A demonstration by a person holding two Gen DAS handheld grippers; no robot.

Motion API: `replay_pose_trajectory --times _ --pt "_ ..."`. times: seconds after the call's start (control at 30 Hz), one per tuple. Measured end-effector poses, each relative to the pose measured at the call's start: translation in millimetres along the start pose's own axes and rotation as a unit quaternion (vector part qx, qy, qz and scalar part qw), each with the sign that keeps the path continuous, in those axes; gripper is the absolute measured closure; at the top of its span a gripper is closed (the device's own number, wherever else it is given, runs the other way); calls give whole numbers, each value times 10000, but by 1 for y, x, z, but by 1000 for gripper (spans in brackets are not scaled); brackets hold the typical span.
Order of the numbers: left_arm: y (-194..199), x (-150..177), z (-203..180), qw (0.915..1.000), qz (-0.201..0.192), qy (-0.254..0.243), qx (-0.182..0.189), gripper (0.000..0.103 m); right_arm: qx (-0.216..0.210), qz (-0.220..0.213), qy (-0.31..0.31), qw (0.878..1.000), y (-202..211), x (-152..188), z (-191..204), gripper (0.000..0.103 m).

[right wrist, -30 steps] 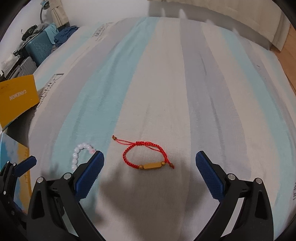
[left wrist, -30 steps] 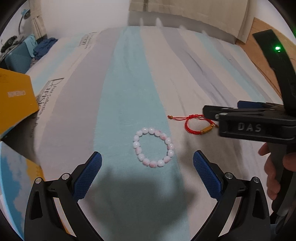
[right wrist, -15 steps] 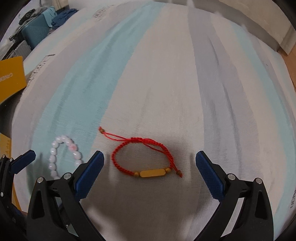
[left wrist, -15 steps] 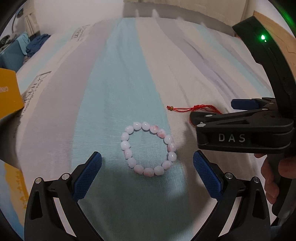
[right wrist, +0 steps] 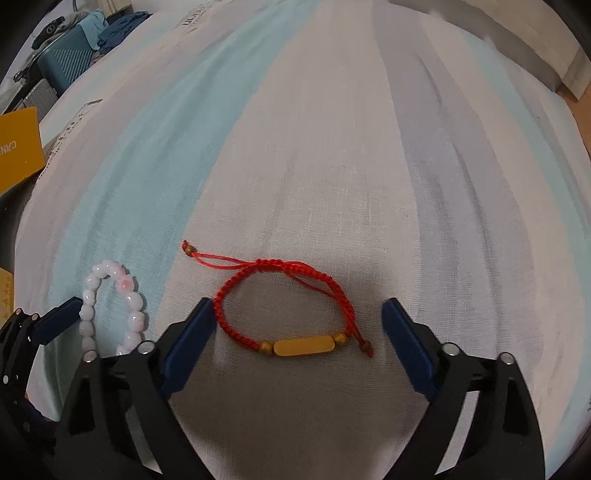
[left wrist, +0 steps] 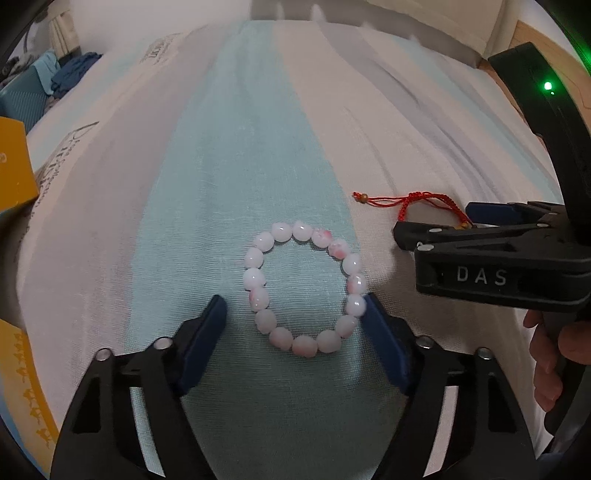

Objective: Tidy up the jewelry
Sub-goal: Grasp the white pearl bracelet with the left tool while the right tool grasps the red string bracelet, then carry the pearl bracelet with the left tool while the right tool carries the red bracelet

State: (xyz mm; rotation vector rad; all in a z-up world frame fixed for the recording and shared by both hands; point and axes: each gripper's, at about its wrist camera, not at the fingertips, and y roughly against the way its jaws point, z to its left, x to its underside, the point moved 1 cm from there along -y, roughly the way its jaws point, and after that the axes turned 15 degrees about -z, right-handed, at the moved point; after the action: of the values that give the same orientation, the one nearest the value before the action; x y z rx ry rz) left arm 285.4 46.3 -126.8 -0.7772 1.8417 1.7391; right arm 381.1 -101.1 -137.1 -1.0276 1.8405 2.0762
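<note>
A pink-and-white bead bracelet (left wrist: 255,277) lies flat on the striped bed sheet (left wrist: 258,147). My left gripper (left wrist: 293,299) points down over it, jaws closing with the bracelet between them. The right pad (left wrist: 380,328) just meets a bead and the left pad (left wrist: 207,332) stands apart. A red cord bracelet (right wrist: 332,288) with a yellow bar lies to the right. My right gripper (right wrist: 297,306) straddles it with jaws closing, and neither pad presses the cord. The bead bracelet (right wrist: 129,284) also shows at the left of the right wrist view.
A yellow card (right wrist: 18,147) lies at the bed's left edge, with a blue and yellow item (left wrist: 22,369) nearer. A teal suitcase (right wrist: 66,66) and clothes stand beyond the far left corner. A pillow (right wrist: 517,29) lies at the far end. A hand (left wrist: 554,354) holds the right gripper.
Both grippers have sunk toward the sheet, so each bracelet looks larger. Both pairs of jaws have narrowed around their bracelets, the left more than the right.
</note>
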Motion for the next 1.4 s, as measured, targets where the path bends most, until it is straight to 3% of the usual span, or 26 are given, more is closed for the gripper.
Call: replay_pose_trajectory --times 0.37,0.57,0.67,0.87,1.4 --pt "6 -1 9 9999 35 61 107 82 -168 -46 -40 9998 9 4 -3 47" --pt "10 -4 11 9998 -21 24 188 83 -172 -116 -273 9994 14 2 -14 68" --pt "14 -7 12 9998 -91 45 198 83 -193 -135 -337 9992 16 1 -17 73" --pt "21 -11 16 9996 -173 120 211 83 -353 -159 -500 9980 21 0 -21 78" --pt "52 -11 15 9988 -411 182 212 83 -434 -294 -559 9971 36 -2 -29 79"
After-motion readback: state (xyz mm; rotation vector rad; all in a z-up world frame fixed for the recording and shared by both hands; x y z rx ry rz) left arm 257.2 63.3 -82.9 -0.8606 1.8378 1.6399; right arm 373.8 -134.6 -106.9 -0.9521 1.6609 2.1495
